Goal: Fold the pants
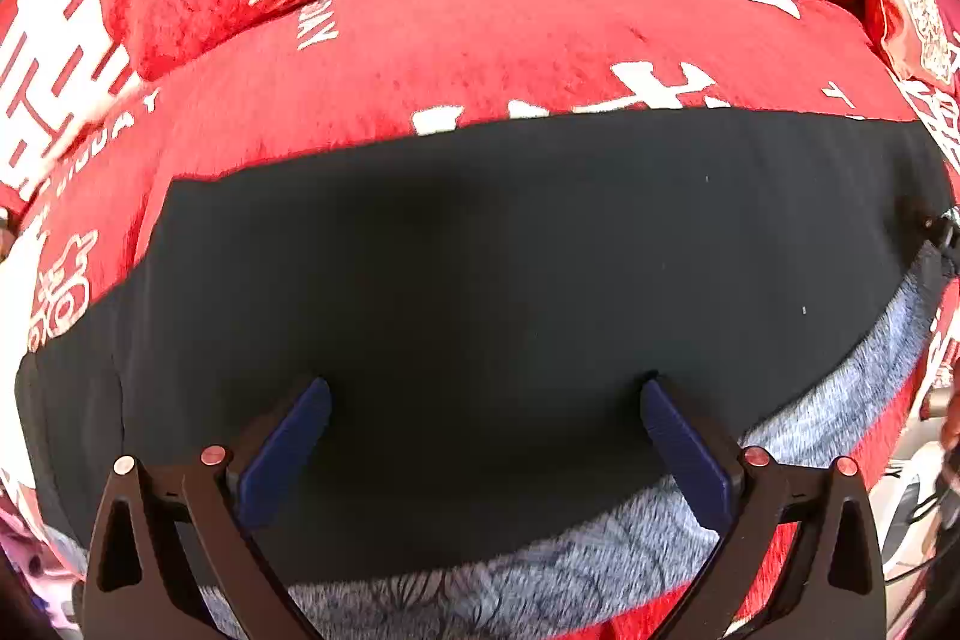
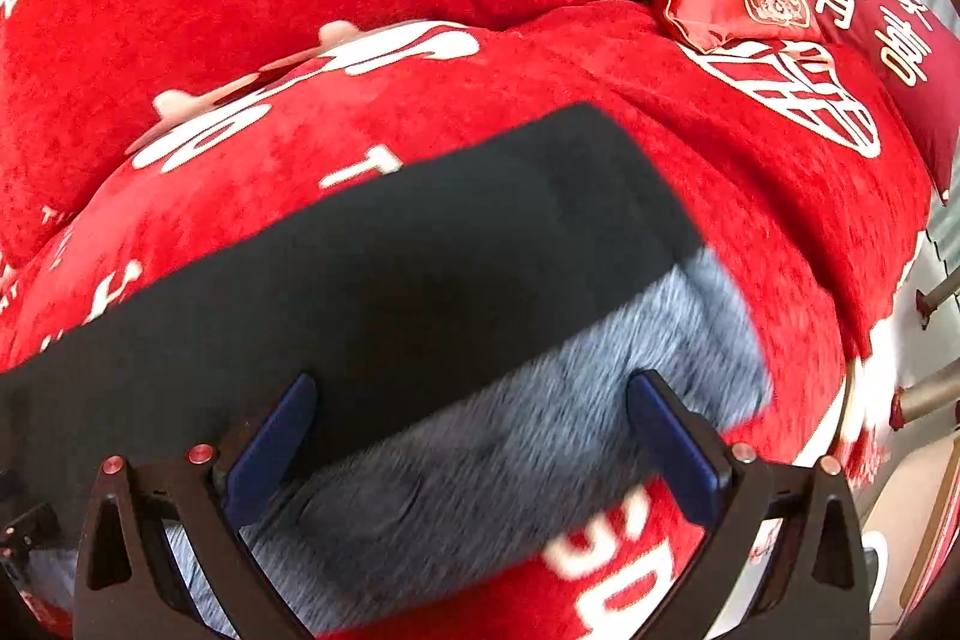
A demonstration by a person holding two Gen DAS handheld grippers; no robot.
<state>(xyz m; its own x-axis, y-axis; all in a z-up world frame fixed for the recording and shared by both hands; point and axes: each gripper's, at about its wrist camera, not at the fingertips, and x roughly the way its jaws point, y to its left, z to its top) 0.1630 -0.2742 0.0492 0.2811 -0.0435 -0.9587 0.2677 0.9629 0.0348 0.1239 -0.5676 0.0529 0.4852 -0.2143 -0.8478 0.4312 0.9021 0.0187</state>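
1. The black pants (image 1: pixel 480 280) lay flat on the red bed (image 1: pixel 480 40) — grey fleece lining (image 2: pixel 540 400) exposed along the near edge.
2. Left gripper (image 1: pixel 485 388) and right gripper (image 2: pixel 471 385) hovered over the pants, jaws spread wide, empty — probably ready for another fold.

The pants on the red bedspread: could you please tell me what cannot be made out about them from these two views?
- Left wrist view: the pants run off behind the left hand-held gripper, so their near edge is hidden.
- Right wrist view: motion blur smears the grey fleece lining; no seams are readable.
- Both views: waistband and leg ends cannot be told apart on the plain black fabric.
- The right hand-held gripper hides the lower edge.
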